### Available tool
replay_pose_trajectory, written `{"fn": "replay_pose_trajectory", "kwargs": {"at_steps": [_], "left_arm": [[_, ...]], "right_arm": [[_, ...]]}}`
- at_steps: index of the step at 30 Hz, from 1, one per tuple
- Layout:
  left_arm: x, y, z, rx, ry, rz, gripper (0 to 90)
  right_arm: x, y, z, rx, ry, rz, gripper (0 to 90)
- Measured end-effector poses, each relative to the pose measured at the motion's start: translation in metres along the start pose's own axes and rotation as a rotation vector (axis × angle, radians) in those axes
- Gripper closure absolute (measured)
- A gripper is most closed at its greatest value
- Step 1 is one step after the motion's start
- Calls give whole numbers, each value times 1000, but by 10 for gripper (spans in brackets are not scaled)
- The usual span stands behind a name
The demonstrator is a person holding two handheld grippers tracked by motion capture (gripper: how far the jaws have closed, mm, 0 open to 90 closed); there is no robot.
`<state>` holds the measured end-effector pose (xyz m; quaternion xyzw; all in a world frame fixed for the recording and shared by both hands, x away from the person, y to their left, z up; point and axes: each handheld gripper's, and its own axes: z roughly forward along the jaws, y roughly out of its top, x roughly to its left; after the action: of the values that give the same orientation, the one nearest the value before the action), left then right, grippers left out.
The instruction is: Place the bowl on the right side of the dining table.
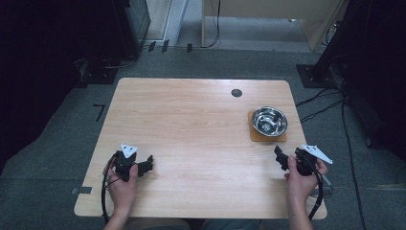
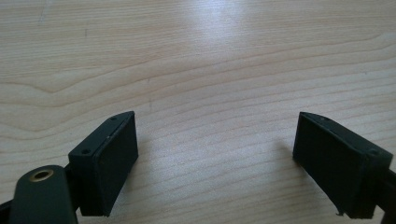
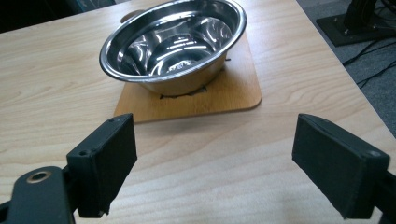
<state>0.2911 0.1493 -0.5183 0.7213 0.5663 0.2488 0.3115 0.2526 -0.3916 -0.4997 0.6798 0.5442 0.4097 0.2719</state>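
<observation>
right tongs (image 3: 212, 163) facing the shiny steel bowl (image 3: 173, 41)
both tongs wide open, empty; if i clip the rim, it could skid off its wooden mat (image 3: 233, 93).

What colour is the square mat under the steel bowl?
The mat is light brown wood, seen best in the right gripper view, beneath the shiny silver bowl.

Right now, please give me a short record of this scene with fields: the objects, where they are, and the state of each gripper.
bowl: steel bowl, empty, upright
under the bowl: wooden mat
place: far right part of the table
left gripper: fingers open, nothing between them, over bare wood
right gripper: fingers open, nothing between them, pointing at the bowl, apart from it
</observation>
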Motion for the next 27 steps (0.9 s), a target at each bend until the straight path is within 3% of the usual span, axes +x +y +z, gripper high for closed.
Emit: {"fn": "replay_pose_trajectory", "kwargs": {"at_steps": [27], "left_arm": [[0,0,0,-2,0,-2,136]], "right_arm": [[-14,-20,-17,30,-22,-24,138]]}}
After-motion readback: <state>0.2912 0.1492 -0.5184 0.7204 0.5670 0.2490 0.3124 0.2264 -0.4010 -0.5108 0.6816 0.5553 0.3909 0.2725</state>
